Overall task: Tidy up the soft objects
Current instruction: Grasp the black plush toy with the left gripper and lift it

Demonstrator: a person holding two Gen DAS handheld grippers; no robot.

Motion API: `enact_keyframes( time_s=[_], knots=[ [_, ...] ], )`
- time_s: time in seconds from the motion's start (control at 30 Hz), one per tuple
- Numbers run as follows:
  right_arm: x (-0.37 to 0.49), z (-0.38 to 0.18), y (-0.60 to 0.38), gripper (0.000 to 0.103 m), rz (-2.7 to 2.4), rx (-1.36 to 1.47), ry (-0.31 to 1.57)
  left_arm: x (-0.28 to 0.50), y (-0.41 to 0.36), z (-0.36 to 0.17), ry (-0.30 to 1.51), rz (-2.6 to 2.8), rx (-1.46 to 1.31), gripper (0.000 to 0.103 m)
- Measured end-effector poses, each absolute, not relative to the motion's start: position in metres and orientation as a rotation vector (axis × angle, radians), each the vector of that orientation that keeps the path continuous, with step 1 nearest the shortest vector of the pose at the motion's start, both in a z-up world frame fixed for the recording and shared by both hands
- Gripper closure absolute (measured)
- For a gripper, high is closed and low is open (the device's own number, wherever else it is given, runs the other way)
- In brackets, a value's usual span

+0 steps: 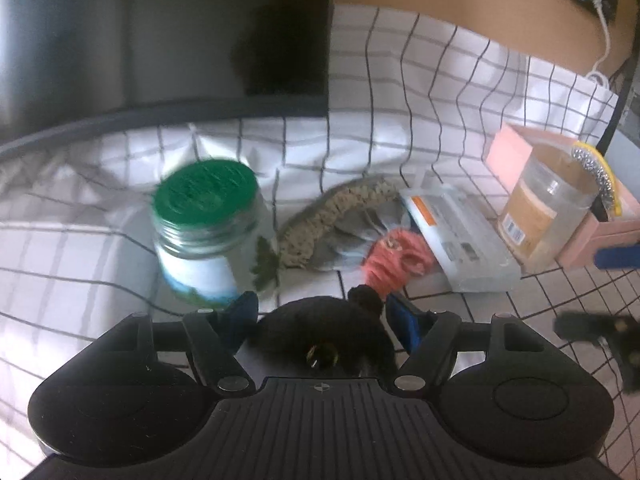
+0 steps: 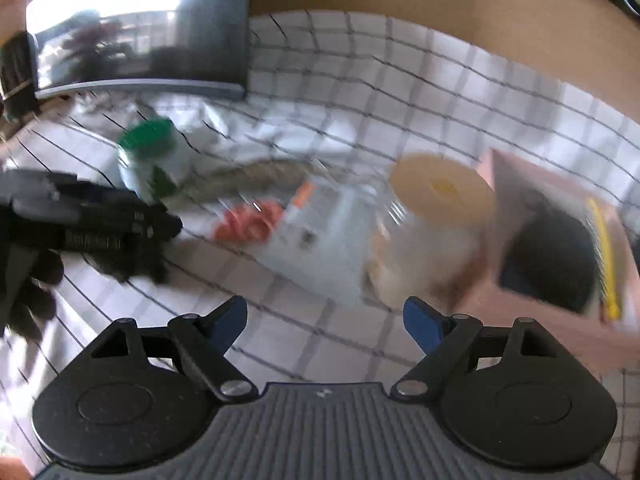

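While your left hand-held gripper point(image 1: 322, 312) clamps the black plush toy point(image 1: 324, 340) over the table point(image 1: 500, 312), your right hand-held gripper point(image 2: 325, 316) hangs wide and empty near the pink box point(image 2: 516, 184), likely its destination.

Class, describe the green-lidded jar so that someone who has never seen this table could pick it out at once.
Start at the checked cloth over the table, then the dark screen at its back. In front of the screen stands the jar, left of the speckled knitted piece. Its green lid sets it apart from the clear jar by the pink box.
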State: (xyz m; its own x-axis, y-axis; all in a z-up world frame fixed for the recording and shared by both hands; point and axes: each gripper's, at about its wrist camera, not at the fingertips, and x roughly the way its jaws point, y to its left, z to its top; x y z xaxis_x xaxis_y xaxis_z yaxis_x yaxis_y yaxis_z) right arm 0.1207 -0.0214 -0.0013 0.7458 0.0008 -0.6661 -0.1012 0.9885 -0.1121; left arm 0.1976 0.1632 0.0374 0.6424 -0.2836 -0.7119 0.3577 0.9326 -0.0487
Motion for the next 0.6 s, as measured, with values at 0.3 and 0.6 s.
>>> enact_keyframes(
  time_s=[0.3, 0.6],
  knots=[
    [0.104, -0.015, -0.048, 0.017, 0.024, -0.111, 0.747, 0.215, 0.142, 0.024, 0.796, -0.334, 0.164, 0.027],
    [0.093, -0.016, -0.044, 0.007, 0.083, -0.15, 0.709, 0.215, 0.136, 0.018, 0.83, -0.33, 0.249, 0.023]
  ],
)
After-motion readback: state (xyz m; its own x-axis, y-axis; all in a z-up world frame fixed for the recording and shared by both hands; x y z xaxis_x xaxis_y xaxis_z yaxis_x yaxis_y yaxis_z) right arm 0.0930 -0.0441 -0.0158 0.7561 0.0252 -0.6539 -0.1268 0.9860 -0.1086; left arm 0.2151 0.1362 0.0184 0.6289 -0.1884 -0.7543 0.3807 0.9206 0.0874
